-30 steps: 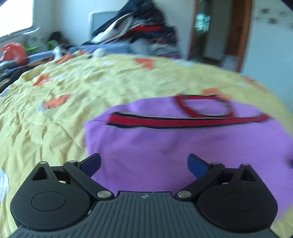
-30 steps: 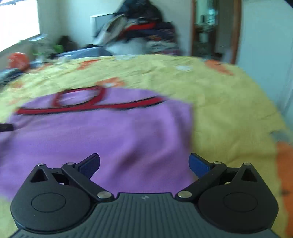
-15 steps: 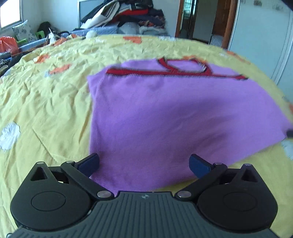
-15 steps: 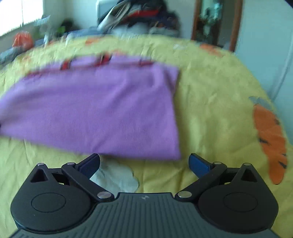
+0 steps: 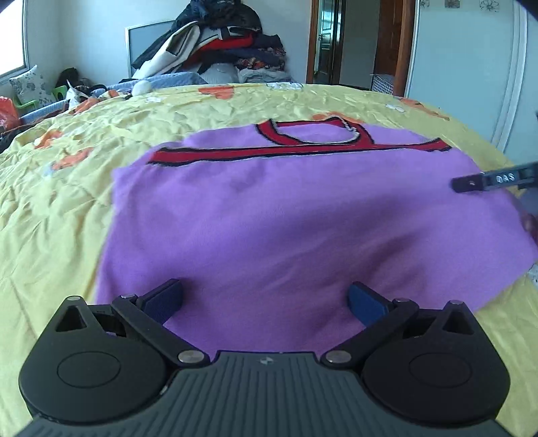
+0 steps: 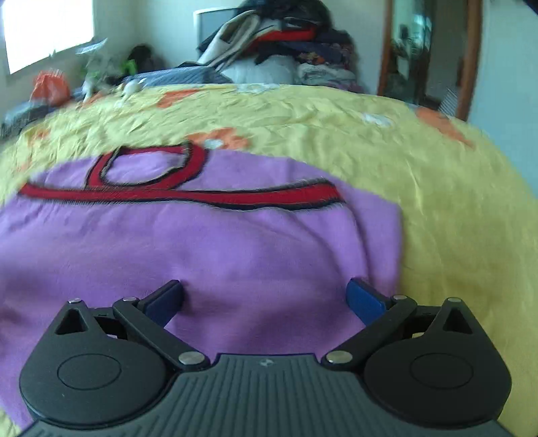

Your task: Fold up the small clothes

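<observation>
Left gripper [image 5: 265,299] and right gripper [image 6: 265,297] spread, seemingly low over purple garment [image 5: 285,218]

A bed with a crumpled yellow bedspread [image 5: 235,104] printed with orange shapes fills the room. Beyond its far edge a heap of clothes [image 5: 215,50] leans against a pale wall. A bright window [image 6: 47,30] lets in daylight on the left. A wooden door frame [image 5: 400,43] stands on the right, beside a white wardrobe door [image 5: 464,67].
</observation>
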A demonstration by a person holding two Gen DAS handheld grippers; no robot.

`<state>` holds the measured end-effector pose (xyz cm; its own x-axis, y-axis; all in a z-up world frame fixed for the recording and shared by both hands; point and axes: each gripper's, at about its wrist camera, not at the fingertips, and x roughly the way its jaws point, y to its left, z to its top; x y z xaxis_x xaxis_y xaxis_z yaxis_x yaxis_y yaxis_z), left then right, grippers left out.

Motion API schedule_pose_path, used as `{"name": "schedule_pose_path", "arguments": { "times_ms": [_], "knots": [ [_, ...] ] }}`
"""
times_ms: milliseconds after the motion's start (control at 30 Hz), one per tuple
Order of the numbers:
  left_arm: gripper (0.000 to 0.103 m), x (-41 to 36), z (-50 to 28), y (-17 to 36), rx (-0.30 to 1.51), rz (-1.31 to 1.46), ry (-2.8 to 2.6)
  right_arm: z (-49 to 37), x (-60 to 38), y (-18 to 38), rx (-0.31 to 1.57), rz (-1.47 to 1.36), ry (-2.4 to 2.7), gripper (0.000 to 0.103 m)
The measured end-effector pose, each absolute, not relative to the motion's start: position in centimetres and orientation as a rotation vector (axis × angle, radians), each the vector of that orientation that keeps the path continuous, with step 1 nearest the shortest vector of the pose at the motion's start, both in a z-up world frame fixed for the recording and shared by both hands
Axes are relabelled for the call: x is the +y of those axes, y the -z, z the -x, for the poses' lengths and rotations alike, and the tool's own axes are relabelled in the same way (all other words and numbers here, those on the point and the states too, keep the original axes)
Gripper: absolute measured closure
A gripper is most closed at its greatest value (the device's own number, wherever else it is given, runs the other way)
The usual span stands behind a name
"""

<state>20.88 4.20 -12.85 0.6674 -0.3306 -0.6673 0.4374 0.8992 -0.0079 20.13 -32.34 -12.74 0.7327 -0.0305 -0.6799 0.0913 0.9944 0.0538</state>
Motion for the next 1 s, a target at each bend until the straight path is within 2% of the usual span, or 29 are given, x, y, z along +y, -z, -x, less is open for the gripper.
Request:
{"name": "schedule_pose_path", "arguments": {
  "times_ms": [200, 333, 433, 533, 600, 1000],
  "knots": [
    [0.000, 5.0, -20.6, 12.7, 0.711, -0.126, 0.396, -18.0, -33.1, 13.0, 0.722, -0.115, 0.093, 0.000],
    [0.000, 6.6, -20.3, 11.2, 0.720, -0.024, 0.369, -15.5, -31.3, 10.7, 0.622, -0.119, 0.096, 0.000],
    [0.000, 7.1, -21.1, 9.9, 0.721, 0.034, 0.363, -13.3, -28.9, 10.7, 0.656, -0.132, -0.002, 0.000],
    [0.000, 6.1, -22.1, 11.0, 0.804, -0.042, 0.329, -12.2, -26.4, 12.4, 0.756, -0.037, 0.042, 0.000],
    [0.000, 5.2, -21.0, 12.2, 0.783, -0.168, 0.321, -10.6, -26.5, 12.8, 0.739, -0.048, 0.053, 0.000],
    [0.000, 7.2, -18.2, 12.7, 0.726, -0.135, 0.303, -7.3, -28.4, 11.6, 0.745, -0.137, 0.023, 0.000]
  ]
}}
